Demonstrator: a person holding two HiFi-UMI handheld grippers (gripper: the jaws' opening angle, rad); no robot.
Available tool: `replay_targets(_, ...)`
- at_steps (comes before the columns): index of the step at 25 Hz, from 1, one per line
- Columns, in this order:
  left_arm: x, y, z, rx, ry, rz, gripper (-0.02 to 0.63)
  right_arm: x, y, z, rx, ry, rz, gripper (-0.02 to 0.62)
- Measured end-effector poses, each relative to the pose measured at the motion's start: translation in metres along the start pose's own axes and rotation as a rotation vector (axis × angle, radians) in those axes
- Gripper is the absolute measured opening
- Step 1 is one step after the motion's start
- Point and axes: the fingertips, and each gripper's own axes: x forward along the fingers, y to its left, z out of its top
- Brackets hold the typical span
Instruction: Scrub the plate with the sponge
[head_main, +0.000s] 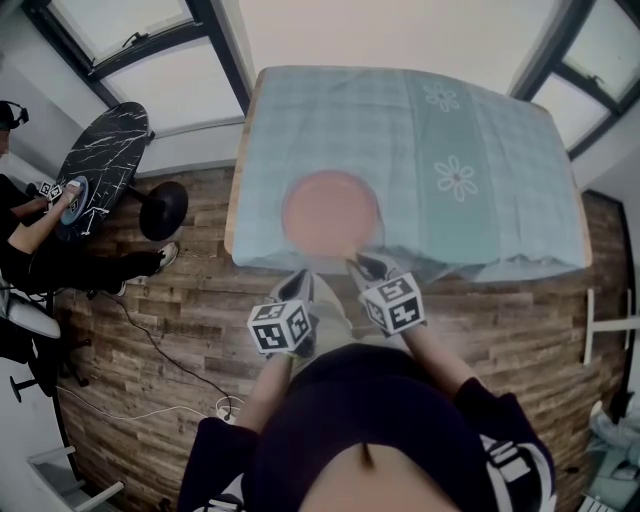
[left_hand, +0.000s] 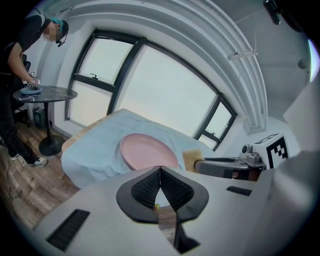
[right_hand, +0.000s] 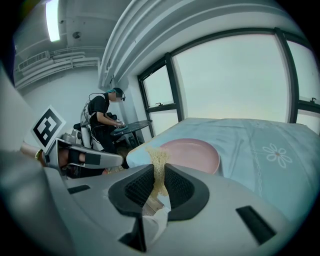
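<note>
The left gripper (left_hand: 160, 170) is closed on nothing beside the right gripper (right_hand: 159, 174), which clamps a sponge (right_hand: 157, 156).

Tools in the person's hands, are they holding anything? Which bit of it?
The right tool pinches the thin yellow sponge by its near end; the rest sticks out. The left tool is shut on nothing.

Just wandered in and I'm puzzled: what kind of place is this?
Probably a workroom staged for practice, not a kitchen: a clothed table with a pink plate, tall windows, and another person working at a small round table.
</note>
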Motion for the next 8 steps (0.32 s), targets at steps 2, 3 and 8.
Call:
replay_targets(2, 0.0008, -0.0006, 0.0008, 0.001, 0.0, -0.005, 0.012, 0.0009, 0.0, -0.0003, 0.004, 0.004, 0.003, 0.066)
replay_targets(3, 0.0013, -0.001, 0.0009, 0.002, 0.0, -0.007, 0.012, 0.0013, 0.0001, -0.0008, 0.007, 0.006, 0.005, 0.066)
replay_targets(8, 0.0037, -0.0041, 0.0025, 0.0, 0.001, -0.017, 0.012, 0.0021, -0.0002, -0.0024, 0.011, 0.014, 0.009, 0.066)
